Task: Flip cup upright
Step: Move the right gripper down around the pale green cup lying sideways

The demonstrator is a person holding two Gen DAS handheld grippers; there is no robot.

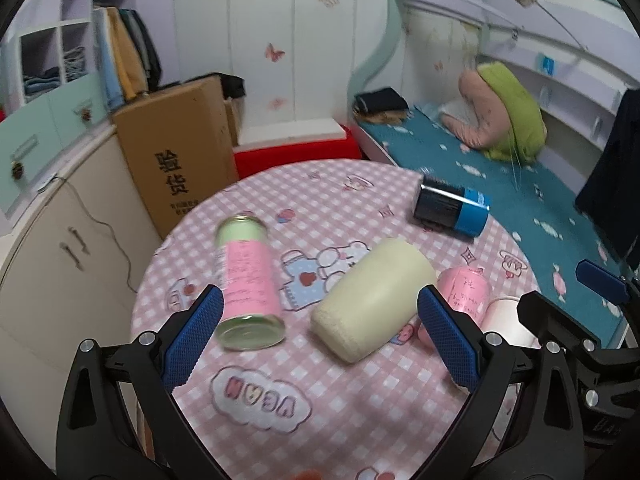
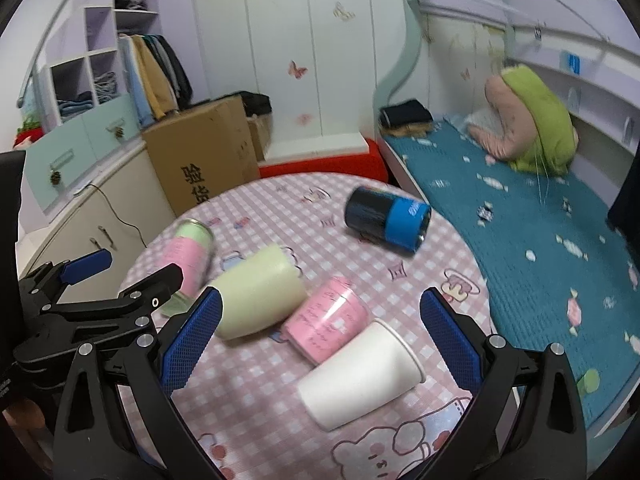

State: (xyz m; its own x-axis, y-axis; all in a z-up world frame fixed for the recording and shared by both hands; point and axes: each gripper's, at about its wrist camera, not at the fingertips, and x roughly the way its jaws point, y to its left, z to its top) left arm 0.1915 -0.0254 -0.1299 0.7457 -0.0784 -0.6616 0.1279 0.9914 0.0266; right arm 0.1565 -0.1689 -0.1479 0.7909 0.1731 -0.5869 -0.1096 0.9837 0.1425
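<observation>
Several cups lie on their sides on the round pink checked table point(image 1: 320, 400). A cream cup point(image 1: 372, 300) lies between the fingers of my left gripper point(image 1: 320, 340), which is open and just short of it. A white paper cup point(image 2: 360, 376) lies between the fingers of my right gripper point(image 2: 320, 344), which is open and empty. A pink cup point(image 2: 326, 318) lies between the cream cup point(image 2: 256, 292) and the white one. A green and pink can point(image 1: 248, 284) lies at the left. A black and blue cup point(image 2: 386, 218) lies at the far side.
The right gripper's frame point(image 1: 568, 320) shows at the right of the left wrist view; the left gripper's frame point(image 2: 100, 300) shows at the left of the right wrist view. A cardboard box point(image 1: 180, 152) and cupboards point(image 1: 60, 260) stand left; a bed point(image 2: 540, 240) lies right.
</observation>
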